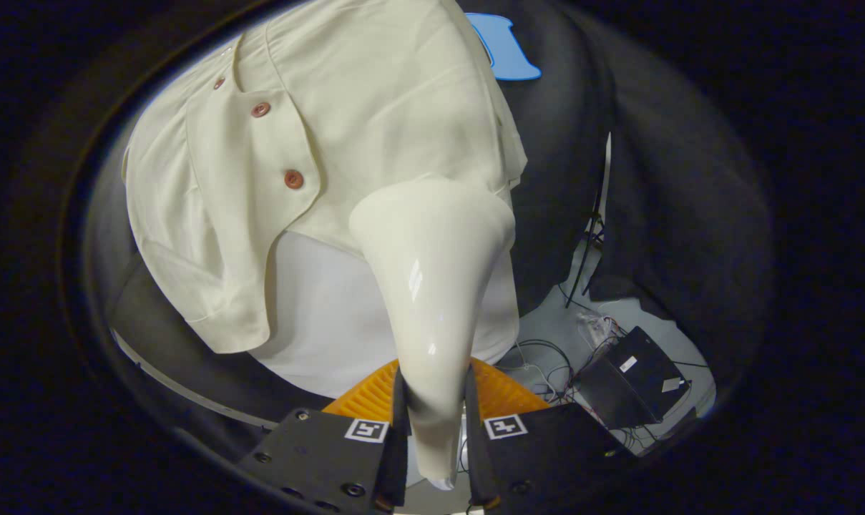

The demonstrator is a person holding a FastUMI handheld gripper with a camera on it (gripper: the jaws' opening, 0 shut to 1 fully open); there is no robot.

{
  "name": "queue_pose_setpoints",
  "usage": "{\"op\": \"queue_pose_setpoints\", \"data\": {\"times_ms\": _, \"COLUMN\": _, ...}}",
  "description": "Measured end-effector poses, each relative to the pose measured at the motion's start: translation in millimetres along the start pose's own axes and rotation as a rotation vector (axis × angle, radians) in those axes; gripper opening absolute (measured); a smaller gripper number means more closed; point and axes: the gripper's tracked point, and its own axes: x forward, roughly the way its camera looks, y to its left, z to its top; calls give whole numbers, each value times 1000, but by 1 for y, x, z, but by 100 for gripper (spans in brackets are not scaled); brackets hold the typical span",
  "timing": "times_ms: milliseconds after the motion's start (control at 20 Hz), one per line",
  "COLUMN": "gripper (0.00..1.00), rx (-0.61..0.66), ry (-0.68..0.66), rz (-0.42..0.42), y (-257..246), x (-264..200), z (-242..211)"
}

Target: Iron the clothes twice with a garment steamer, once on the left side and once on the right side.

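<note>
Clamping the glossy, flared steamer point(432, 286), the gripper point(436, 429) — against soft cream shirt point(346, 129).

Black cloth wall point(654, 179) wraps the booth. Pale grey floor point(582, 322) beyond it, littered with tangled cables point(546, 361) and a black box point(636, 375) bearing white stickers. Thin dark stand point(591, 236) rises by the cloth edge.
</note>
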Motion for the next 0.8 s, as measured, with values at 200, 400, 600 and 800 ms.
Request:
{"op": "queue_pose_setpoints", "data": {"times_ms": 200, "gripper": 35, "rx": -11, "ry": 16, "rz": 13, "y": 6, "x": 4, "z": -15}}
{"op": "queue_pose_setpoints", "data": {"times_ms": 400, "gripper": 34, "rx": -11, "ry": -5, "rz": 24, "y": 17, "x": -9, "z": -20}}
{"op": "queue_pose_setpoints", "data": {"times_ms": 600, "gripper": 35, "rx": -14, "ry": -33, "rz": 43, "y": 29, "x": -42, "z": -24}}
{"op": "queue_pose_setpoints", "data": {"times_ms": 800, "gripper": 35, "rx": -24, "ry": -81, "rz": 49, "y": 44, "x": -74, "z": -14}}
